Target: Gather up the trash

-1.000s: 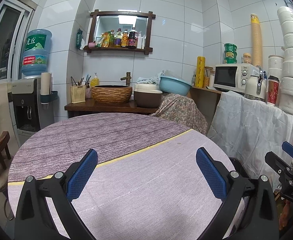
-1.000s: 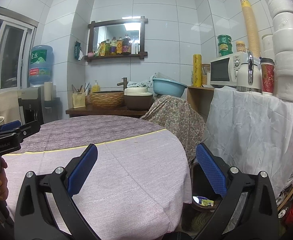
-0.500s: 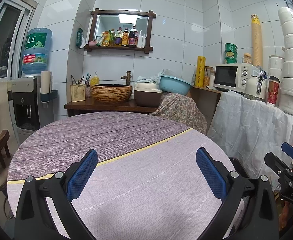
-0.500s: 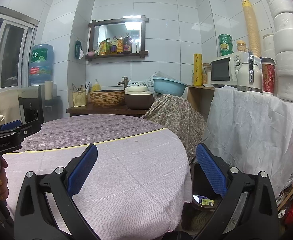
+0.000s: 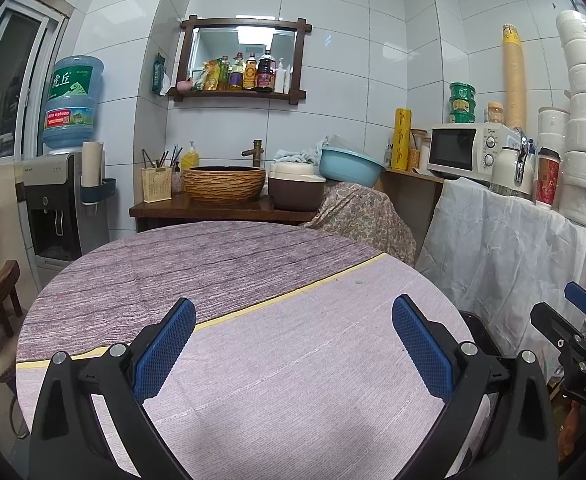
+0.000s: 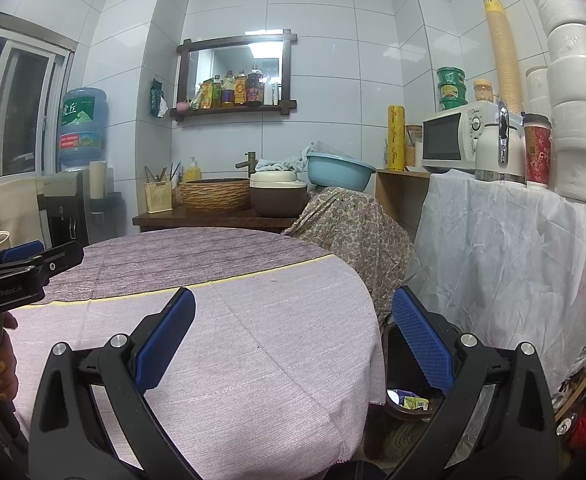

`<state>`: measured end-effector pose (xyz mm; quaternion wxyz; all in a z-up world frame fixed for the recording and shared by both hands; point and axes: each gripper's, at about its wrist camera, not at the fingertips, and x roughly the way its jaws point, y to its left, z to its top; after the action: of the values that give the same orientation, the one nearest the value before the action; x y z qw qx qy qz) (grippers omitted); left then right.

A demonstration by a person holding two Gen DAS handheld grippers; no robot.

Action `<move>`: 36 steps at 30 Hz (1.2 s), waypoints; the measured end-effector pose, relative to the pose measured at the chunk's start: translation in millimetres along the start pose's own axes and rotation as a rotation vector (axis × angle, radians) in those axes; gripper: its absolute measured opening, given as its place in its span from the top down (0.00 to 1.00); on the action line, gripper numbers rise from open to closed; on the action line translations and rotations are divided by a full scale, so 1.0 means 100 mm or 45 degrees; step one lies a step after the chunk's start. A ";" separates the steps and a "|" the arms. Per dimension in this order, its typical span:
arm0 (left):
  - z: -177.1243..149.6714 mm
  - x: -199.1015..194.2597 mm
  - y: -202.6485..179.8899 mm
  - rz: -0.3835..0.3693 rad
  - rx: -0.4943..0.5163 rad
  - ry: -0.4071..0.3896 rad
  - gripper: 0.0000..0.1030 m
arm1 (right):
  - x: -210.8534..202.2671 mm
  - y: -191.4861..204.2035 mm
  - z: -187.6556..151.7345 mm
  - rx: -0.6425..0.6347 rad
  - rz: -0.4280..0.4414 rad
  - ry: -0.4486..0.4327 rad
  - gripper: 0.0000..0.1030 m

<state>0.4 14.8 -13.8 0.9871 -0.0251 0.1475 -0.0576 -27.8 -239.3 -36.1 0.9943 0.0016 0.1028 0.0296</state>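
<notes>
Both grippers, left gripper [image 5: 293,344] and right gripper [image 6: 293,336], hover wide open and empty above the round table [image 5: 253,360], which shows no litter. Wrappers [image 6: 411,400] lie in the bin [image 6: 389,344] just beside the table's right edge, so collecting looks finished or paused; next comes finding any remaining trash.

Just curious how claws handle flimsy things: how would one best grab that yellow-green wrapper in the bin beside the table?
Probably from straight above with the open right claw, pinching the wrapper by one edge. It lies low inside the bin, whose dark walls block any sideways approach.
</notes>
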 end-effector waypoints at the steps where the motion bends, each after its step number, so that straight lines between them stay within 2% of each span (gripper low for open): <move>1: 0.00 0.00 0.00 0.004 0.003 -0.002 0.05 | 0.00 0.00 0.00 0.000 0.001 0.000 0.06; 36: 0.00 0.01 -0.03 0.009 0.027 0.009 0.05 | 0.03 -0.02 0.00 0.003 0.006 0.013 0.06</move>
<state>0.8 12.2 -14.2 0.9869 -0.0140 0.1505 -0.0558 -24.9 -240.8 -37.1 0.9936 0.0027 0.1080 0.0317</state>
